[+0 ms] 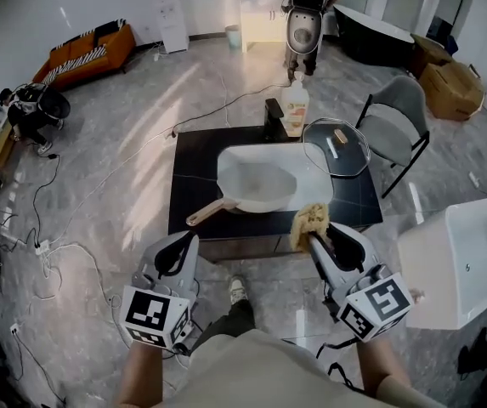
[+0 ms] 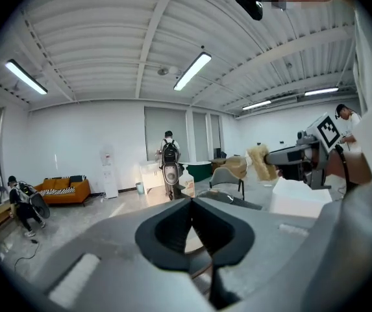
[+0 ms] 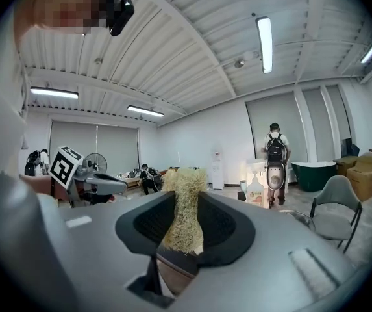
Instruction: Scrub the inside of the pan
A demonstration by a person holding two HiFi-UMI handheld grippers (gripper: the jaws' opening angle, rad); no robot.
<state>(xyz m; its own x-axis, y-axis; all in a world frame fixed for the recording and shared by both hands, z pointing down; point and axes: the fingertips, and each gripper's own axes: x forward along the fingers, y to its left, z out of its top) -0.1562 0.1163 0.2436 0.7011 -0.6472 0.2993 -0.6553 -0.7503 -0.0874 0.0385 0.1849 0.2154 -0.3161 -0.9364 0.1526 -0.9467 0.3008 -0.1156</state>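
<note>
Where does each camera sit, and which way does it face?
Head view: on the head, steeply down at pan on table; forearms, left tool, right tool show.
Left gripper view: on left tool, across the room; its shut jaws show.
Right gripper view: on right tool, across the room; jaws clamp scrubber.
Shared: both gripper views show the scooter.

White pan (image 1: 260, 177), straw-yellow scrubber (image 1: 308, 222), black table (image 1: 190, 185).
</note>
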